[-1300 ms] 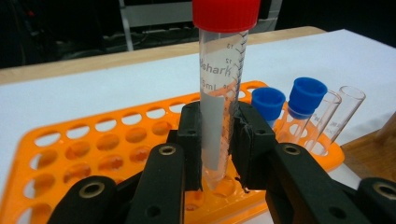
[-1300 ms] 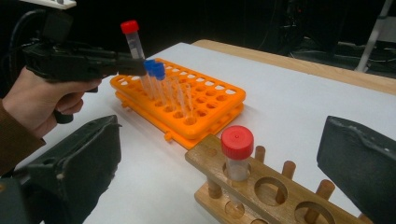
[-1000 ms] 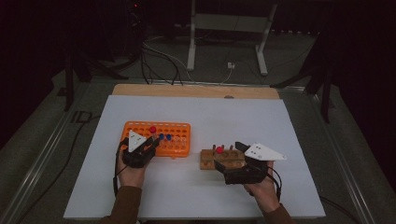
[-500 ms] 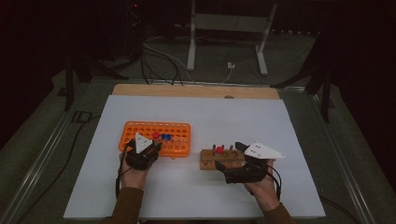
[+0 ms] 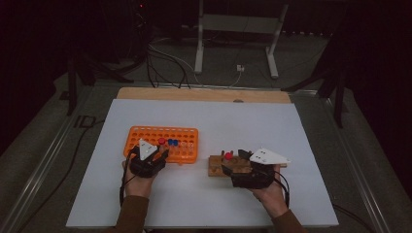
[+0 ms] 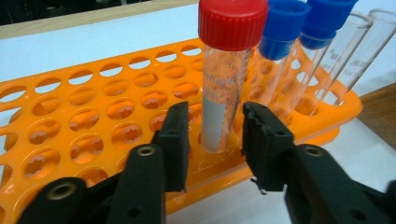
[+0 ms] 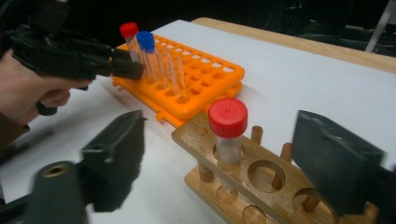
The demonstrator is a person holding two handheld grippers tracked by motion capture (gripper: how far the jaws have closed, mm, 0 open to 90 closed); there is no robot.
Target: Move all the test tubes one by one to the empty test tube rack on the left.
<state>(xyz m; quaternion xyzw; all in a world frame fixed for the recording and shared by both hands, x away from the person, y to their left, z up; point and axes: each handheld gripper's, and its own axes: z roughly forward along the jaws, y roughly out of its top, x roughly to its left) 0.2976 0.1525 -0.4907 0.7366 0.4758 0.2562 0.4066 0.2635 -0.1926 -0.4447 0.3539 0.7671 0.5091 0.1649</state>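
Two red-capped tubes hold our attention here. The nearer one to our left gripper (image 6: 212, 140) is a clear tube with a red screw cap (image 6: 232, 23), printed graduations and a white label patch; it stands upright in a hole near the front edge of the orange rack (image 6: 93, 135), and we see it between the left jaws, which have just been opening and now stand a little off its wall on both sides, not pressing it. Just behind it in the same rack we find two blue-capped tubes (image 6: 285, 23) and, beyond them, uncapped clear tubes (image 6: 369, 42), crowding the far side of the red-capped one; the holes toward the rack's other end are bare. In the high view our left gripper (image 5: 148, 158) sits at the rack's near edge on the white table (image 5: 243, 126). The second tube, short with a red cap (image 7: 228, 116), stands upright in a hole of the wooden stand (image 7: 261, 177), whose pegs (image 7: 256, 134) rise close behind it and whose large holes lie open beside it. Our right gripper (image 7: 224, 163) straddles that stand with jaws wide apart, having just been closing, and touches neither the tube nor the wood as far as we can tell.
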